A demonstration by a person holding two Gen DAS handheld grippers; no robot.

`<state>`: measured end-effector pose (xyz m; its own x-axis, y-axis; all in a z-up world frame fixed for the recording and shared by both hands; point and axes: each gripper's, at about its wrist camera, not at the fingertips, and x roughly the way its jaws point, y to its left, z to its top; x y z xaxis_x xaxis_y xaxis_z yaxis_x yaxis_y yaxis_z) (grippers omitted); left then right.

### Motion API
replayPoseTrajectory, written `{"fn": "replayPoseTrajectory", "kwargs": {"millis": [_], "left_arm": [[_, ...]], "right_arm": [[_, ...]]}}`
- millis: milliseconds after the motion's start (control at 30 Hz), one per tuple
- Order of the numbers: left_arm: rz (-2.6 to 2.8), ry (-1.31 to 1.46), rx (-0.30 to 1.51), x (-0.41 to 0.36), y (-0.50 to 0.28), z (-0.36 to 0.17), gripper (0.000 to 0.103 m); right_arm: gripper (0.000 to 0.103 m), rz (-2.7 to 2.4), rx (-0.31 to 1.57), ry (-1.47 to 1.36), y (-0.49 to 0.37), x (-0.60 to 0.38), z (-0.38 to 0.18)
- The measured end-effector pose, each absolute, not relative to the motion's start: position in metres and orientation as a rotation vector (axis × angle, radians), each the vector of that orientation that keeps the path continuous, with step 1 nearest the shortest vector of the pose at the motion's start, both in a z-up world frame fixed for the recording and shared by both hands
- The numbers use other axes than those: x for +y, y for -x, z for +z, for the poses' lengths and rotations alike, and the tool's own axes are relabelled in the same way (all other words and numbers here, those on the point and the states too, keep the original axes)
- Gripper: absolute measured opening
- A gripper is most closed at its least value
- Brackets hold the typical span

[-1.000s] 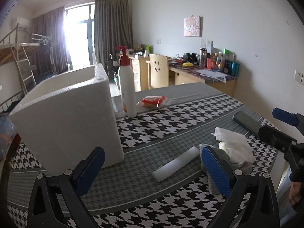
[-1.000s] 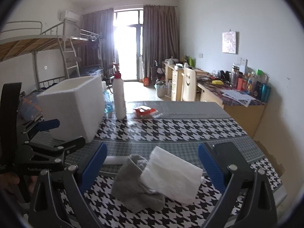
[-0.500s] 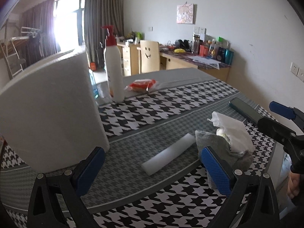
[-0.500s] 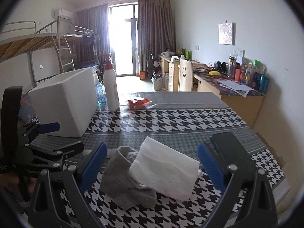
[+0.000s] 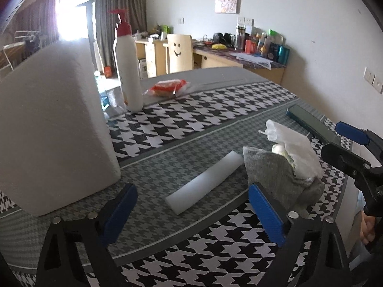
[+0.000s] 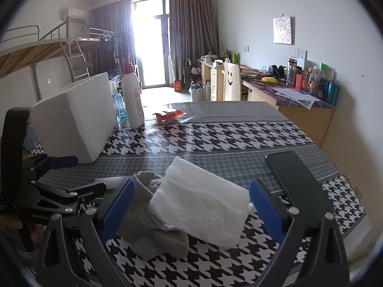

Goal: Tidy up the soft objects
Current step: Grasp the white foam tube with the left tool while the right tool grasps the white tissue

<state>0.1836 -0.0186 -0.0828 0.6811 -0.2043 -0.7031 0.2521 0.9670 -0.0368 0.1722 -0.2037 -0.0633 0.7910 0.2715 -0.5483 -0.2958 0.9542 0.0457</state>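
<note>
A white foam roll (image 5: 205,181) lies on the houndstooth tablecloth just ahead of my left gripper (image 5: 191,217). Its jaws are closing and the roll's near end sits between them, untouched. Right of the roll a grey sock (image 5: 275,177) lies bunched under a white tissue pack (image 5: 294,148). In the right wrist view the same tissue pack (image 6: 201,203) rests on the grey sock (image 6: 153,232) between the wide blue pads of my right gripper (image 6: 191,210), which stands open and touches neither. A white foam box (image 5: 50,131) stands at the left.
A white pump bottle (image 5: 128,71) and a red snack packet (image 5: 167,88) stand at the far side of the table. A dark phone (image 6: 294,177) lies at the right near the table's edge. A blue water bottle (image 6: 118,110) stands behind the foam box (image 6: 74,122).
Both grippers have sunk and come nearer to the table; the roll, sock and tissue pack look larger. The left gripper's pads stand a little closer together.
</note>
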Motion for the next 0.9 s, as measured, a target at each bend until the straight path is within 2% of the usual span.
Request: {"fn": "replayPoseTrajectory", "kwargs": {"millis": [67,600,767,900], "left_arm": [[-0.259,-0.072,0.794,-0.022,-0.187,-0.085,0.086],[-0.288,-0.133,0.847,-0.037,-0.199,-0.099,0.070],[-0.265,-0.142,0.855,-0.035,-0.202,-0.103,0.061],[-0.256,-0.150,0.862,-0.035,-0.202,-0.105,0.059]], "right_arm": [[0.098,0.305,0.593,0.040,-0.174,-0.205,-0.066],[0.098,0.295,0.636,0.023,-0.189,-0.219,-0.080],[0.098,0.314,0.652,0.021,-0.194,-0.221,-0.085],[0.098,0.336,0.650,0.029,-0.193,-0.219,-0.086]]}}
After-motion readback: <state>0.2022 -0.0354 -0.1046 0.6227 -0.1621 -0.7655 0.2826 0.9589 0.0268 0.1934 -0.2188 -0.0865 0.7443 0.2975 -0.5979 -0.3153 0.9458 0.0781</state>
